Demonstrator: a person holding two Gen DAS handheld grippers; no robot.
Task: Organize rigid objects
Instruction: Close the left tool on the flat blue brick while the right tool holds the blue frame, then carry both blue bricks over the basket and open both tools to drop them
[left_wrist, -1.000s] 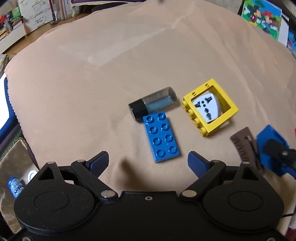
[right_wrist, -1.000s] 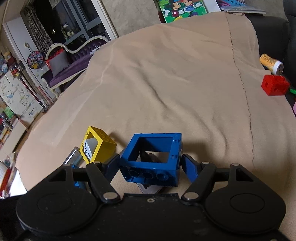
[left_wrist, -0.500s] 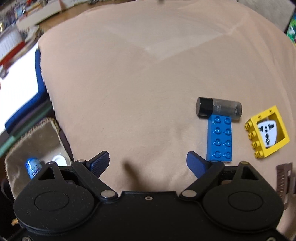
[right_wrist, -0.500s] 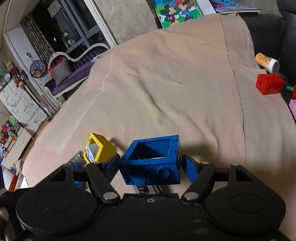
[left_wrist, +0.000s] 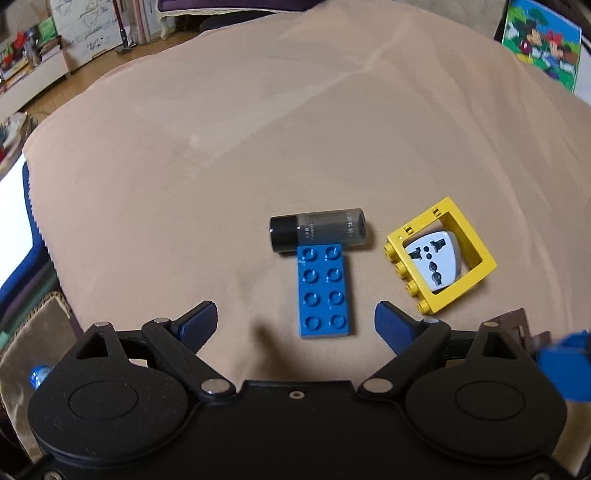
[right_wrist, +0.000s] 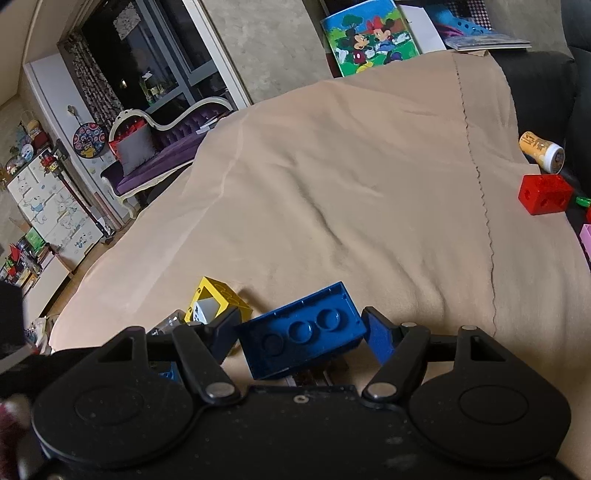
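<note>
A: Left claw (left_wrist: 295, 321) hangs spread and empty above the flat blue studded plastic plate (left_wrist: 324, 291), which touches the dark cylindrical bottle (left_wrist: 317, 233); the yellow square plastic frame (left_wrist: 441, 254) rings a white plug adapter (left_wrist: 434, 264).

B: Right claw (right_wrist: 301, 339) pinches the hollow blue plastic brick (right_wrist: 301, 334), tilted, just above the beige cloth-covered surface (right_wrist: 369, 221). Probably placing; next, lower it beside the group.

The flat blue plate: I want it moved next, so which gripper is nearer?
Left. The left gripper straddles the flat blue plate, fingers open. The right gripper, beside the group, holds a blue block.
</note>
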